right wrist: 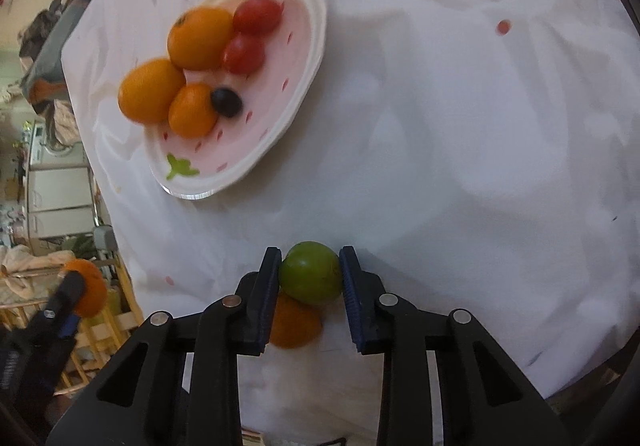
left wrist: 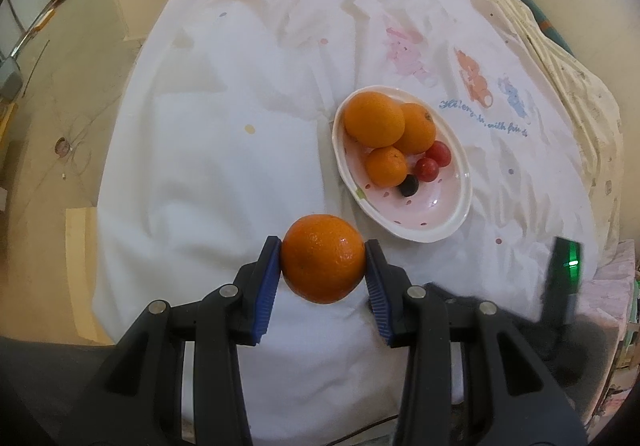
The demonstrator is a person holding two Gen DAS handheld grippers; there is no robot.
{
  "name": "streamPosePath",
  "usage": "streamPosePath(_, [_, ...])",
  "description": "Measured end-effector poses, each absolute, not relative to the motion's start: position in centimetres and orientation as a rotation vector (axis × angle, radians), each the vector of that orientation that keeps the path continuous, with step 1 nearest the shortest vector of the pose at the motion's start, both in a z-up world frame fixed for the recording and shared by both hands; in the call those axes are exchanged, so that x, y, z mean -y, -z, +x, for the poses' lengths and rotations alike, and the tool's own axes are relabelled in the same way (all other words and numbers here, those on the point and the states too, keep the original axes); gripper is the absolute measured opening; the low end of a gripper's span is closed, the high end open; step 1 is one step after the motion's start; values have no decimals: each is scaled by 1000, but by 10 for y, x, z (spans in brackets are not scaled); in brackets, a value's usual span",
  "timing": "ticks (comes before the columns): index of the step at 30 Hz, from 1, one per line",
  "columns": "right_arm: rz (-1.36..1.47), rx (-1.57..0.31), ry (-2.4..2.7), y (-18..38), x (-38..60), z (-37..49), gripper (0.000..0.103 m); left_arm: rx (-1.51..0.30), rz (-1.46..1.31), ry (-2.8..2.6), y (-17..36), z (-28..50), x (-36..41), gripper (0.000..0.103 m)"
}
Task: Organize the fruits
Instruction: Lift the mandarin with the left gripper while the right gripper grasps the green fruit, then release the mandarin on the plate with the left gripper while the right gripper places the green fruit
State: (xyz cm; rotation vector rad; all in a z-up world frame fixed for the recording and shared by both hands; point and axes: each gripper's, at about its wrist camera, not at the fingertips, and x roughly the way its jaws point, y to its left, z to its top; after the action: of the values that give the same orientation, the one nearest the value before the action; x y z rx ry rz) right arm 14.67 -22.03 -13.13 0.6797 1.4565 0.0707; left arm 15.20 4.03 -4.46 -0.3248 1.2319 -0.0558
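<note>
In the left wrist view, the left gripper [left wrist: 323, 260] holds an orange [left wrist: 322, 258] firmly between its two blue pads, in the lower centre of the frame, above the white cloth [left wrist: 224, 150] and just below the near end of the oval dish [left wrist: 464, 182]. In the right wrist view, the right gripper [right wrist: 310, 278] has a green fruit [right wrist: 310, 273] between its pads, in the lower middle of the frame; both pads touch its sides. Under this fruit one more orange fruit [right wrist: 294, 328] lies on the cloth, partly hidden. The dish is in the upper left of this view, and it already contains three oranges [right wrist: 200, 38], two red tomatoes [right wrist: 256, 15] and one small dark fruit [right wrist: 227, 102]. I think the risks are these. The green fruit is smooth and round and is taken only near the tips of the pads, so it can slip out and roll over the wrinkled cloth. Both grippers must go to the same dish, so they can hit each other if they arrive together. The far half of the dish is crowded, so a fruit dropped there can push the tomatoes over the low rim; the free near end seems safer.
</note>
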Motion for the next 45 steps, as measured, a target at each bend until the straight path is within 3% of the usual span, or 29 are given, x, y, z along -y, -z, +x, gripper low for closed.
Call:
streamPosePath(21, [681, -1266, -233, 43, 291, 208, 31, -1187, -147, 45, 52, 176, -7, 37])
streamPosePath(31, [631, -1294, -303, 57, 277, 261, 32, -1271, 6, 140, 74, 214, 56, 37])
streamPosePath(45, [560, -1406, -351, 115, 249, 298, 32, -1357, 23, 196, 112, 233, 74, 39])
